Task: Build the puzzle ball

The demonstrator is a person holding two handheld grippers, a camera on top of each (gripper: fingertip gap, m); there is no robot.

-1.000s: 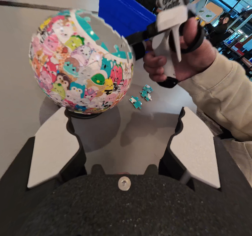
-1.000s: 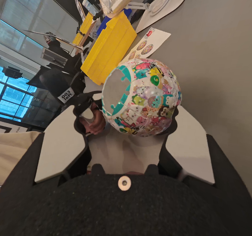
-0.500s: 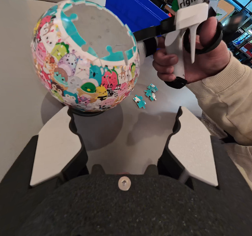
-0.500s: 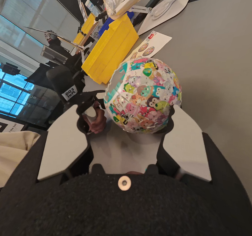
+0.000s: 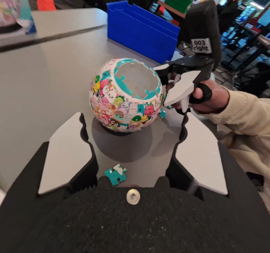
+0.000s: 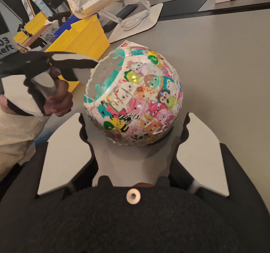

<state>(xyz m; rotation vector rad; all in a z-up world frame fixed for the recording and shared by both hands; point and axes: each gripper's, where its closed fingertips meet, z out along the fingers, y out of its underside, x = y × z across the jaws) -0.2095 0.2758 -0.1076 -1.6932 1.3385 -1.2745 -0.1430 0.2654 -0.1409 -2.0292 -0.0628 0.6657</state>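
Both grippers gape empty beside the puzzle ball (image 5: 125,94).

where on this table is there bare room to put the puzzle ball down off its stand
Widest bare grey runs left of the puzzle ball, toward the table edge. A second patch lies beyond it, before the blue bin. Crowded: loose teal pieces beside the right tongs, and one teal piece between the open left tongs.

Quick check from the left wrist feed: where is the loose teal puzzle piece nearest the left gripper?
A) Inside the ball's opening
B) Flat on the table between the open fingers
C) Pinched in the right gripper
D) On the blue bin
B: the teal piece lies flat on the table between the left gripper's spread fingers, unheld.
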